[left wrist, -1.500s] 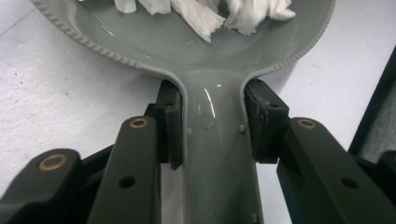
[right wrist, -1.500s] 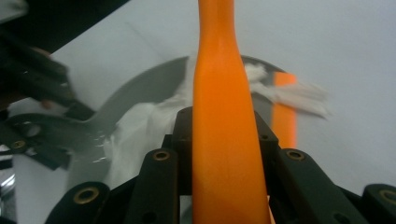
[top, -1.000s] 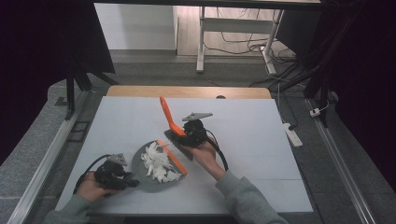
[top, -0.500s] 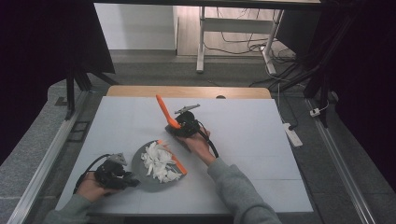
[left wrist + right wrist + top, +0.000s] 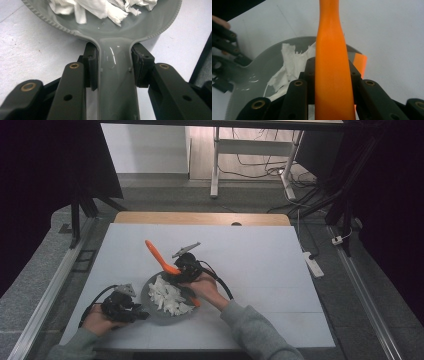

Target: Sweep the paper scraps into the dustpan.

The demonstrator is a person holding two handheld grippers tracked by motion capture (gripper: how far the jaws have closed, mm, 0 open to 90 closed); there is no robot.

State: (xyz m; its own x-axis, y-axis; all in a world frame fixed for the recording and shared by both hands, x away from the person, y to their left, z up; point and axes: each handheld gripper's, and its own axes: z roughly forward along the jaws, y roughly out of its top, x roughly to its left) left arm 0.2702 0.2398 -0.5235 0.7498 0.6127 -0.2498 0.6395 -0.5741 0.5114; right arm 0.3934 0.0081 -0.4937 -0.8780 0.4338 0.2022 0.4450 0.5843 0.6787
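Note:
A grey pan (image 5: 159, 318) with white paper scraps (image 5: 167, 297) in it sits on the white table near the front left. My left gripper (image 5: 134, 311) is shut on the pan's handle (image 5: 115, 87); the black pads (image 5: 90, 65) press on both of its sides. My right gripper (image 5: 179, 270) is shut on an orange spatula (image 5: 159, 255), which slants over the pan's far rim with its handle end up and to the left. In the right gripper view the spatula (image 5: 332, 55) runs straight up between the jaws, above the pan (image 5: 259, 70) and the scraps (image 5: 288, 62).
The white table top (image 5: 260, 270) has a wooden strip (image 5: 200, 218) along its far edge. A power strip (image 5: 313, 262) lies on the floor to the right. Desk legs (image 5: 216, 165) and cables stand beyond the table.
My right gripper has carried the orange spatula left and down, over the pan's far rim, and the spatula now leans lower. The left gripper and the pan have stayed put.

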